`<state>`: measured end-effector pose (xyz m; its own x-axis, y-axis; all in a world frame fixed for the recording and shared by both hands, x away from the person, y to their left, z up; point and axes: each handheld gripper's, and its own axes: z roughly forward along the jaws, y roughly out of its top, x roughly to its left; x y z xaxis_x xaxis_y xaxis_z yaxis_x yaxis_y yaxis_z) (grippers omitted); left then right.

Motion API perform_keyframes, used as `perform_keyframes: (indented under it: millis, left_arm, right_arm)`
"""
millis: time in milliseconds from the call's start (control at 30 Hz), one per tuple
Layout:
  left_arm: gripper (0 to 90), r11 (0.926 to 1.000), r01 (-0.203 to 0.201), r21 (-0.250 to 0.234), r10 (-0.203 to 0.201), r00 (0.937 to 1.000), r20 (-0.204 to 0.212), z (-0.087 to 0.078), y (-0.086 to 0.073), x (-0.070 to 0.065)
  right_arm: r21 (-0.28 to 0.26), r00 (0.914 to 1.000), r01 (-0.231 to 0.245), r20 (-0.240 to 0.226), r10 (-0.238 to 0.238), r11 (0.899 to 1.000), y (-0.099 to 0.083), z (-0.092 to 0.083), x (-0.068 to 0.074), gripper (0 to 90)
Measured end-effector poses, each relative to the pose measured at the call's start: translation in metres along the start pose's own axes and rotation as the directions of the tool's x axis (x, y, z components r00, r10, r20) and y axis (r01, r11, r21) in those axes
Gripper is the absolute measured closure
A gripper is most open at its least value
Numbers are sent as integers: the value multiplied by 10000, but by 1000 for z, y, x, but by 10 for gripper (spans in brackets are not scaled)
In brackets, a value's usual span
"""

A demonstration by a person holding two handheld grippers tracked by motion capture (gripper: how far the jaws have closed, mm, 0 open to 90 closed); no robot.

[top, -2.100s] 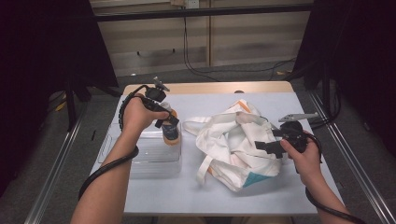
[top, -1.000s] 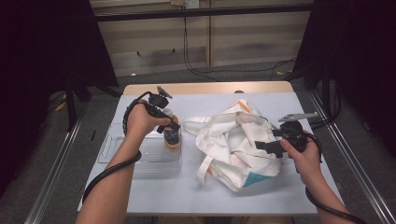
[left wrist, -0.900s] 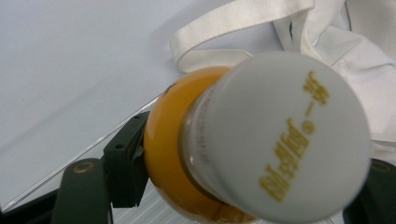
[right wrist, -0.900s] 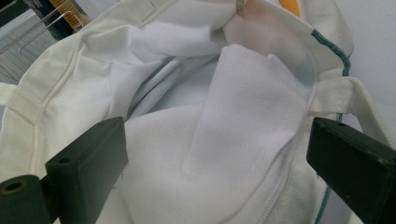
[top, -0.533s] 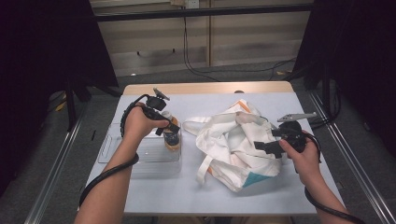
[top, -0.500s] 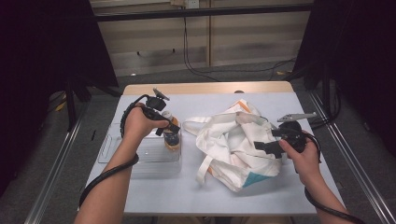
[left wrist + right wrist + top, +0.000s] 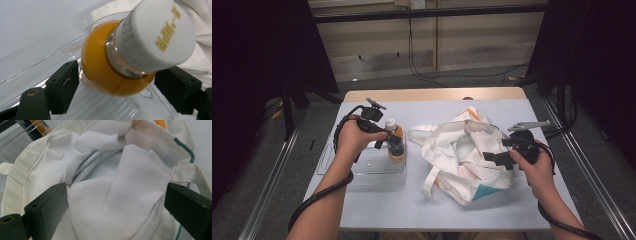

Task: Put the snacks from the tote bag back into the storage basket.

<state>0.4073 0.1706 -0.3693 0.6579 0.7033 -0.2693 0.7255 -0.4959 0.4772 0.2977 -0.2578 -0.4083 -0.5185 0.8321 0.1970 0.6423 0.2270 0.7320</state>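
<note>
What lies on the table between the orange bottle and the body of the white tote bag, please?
In the high view, only the bag's looped white strap lies between the bottle and the tote bag.

Setting: recording booth or lab test station, not a home. Evidence: one plain pale-topped table (image 7: 412, 210) standing alone on a grey floor; black curtains (image 7: 257, 60) hung at both sides; a black crossbar (image 7: 427, 12) overhead; metal floor rails (image 7: 267, 195) flanking the table; loose cables (image 7: 422, 65) trailing down and along a bare panelled back wall (image 7: 472, 45); a wall socket at the top edge. No domestic furniture or decoration anywhere around the table.
</note>
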Motion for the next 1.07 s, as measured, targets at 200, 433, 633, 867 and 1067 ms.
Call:
perform_keyframes:
  millis: [200,433,633,867,1067]
  left_arm:
    - [178,9997,-81,-213,81,10000,-14,-5,-9,0]
    - [164,9988,-53,-481,50,10000,-52,-12,-19,2]
    - [153,9978,-42,-664,32,9999,-150,-12,-30,5]
    - [144,9952,144,-972,-166,9996,-219,-12,-41,9]
    - [127,9919,263,-1239,-312,9988,-380,-11,-49,9]
  right_arm:
    - [23,10000,-46,-1,46,10000,1,0,0,52]
    - [38,10000,8,10,-8,10000,2,2,-1,52]
    - [53,10000,60,2,-60,10000,3,3,0,52]
    - [74,10000,35,-4,-35,10000,3,4,0,51]
    - [71,10000,75,-17,-75,9999,2,3,-1,51]
